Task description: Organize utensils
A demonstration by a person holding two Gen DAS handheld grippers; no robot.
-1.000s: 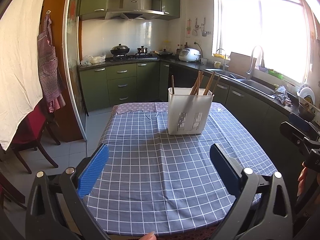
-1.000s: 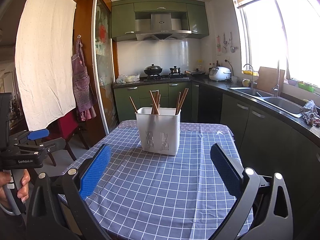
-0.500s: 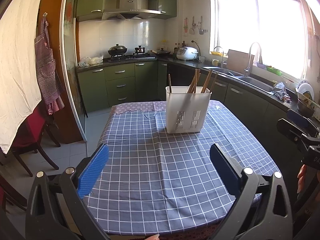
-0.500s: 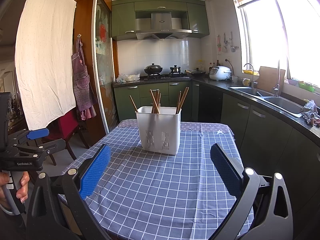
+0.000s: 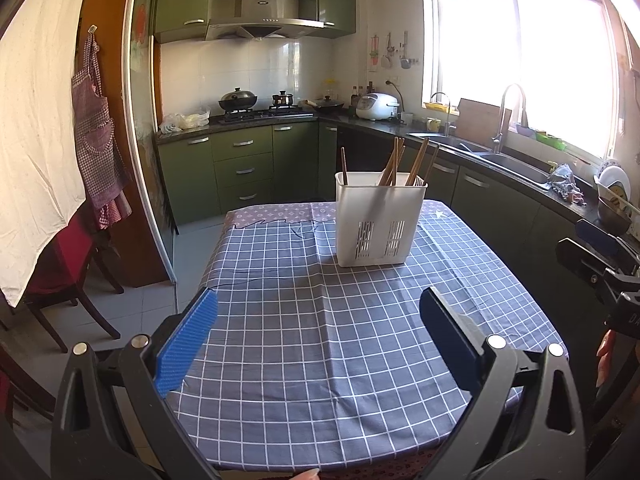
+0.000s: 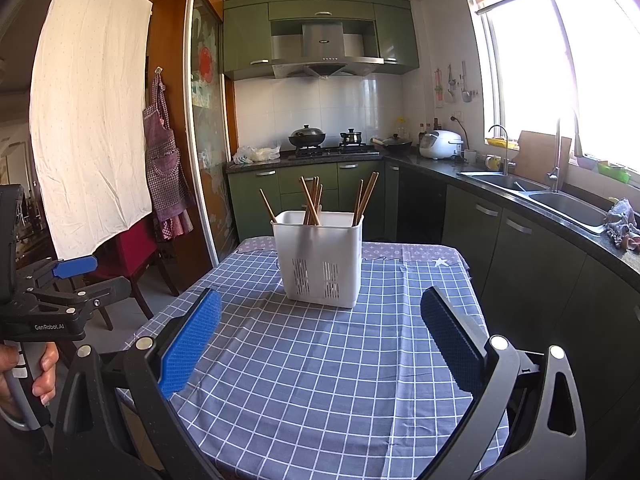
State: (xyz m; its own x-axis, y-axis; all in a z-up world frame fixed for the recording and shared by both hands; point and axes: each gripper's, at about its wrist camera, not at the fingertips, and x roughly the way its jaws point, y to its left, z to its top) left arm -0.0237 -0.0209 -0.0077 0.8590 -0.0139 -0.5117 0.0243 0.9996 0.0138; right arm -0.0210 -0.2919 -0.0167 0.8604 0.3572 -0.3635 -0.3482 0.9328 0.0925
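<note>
A white slotted utensil holder [image 5: 380,222] [image 6: 322,258] stands upright on the far half of a table with a blue checked cloth [image 5: 340,344] [image 6: 320,360]. Several brown chopsticks [image 5: 394,162] [image 6: 314,200] lean inside it. My left gripper [image 5: 318,338] hovers open over the table's near edge, well short of the holder, with nothing between its blue pads. My right gripper [image 6: 320,340] is open too, over the near right part of the table, also empty. In the right wrist view the left gripper [image 6: 60,296] shows at the far left, held by a hand [image 6: 44,368].
Green kitchen cabinets and a dark counter [image 5: 500,168] with a sink run along the back and right. A stove with pots [image 6: 320,140] sits at the back. Red chairs [image 5: 68,264] stand left of the table, beneath a hanging white sheet and apron.
The left gripper has drawn back and tilted slightly, so the holder looks a little farther and lower. The right gripper has hardly moved. Both stay open.
</note>
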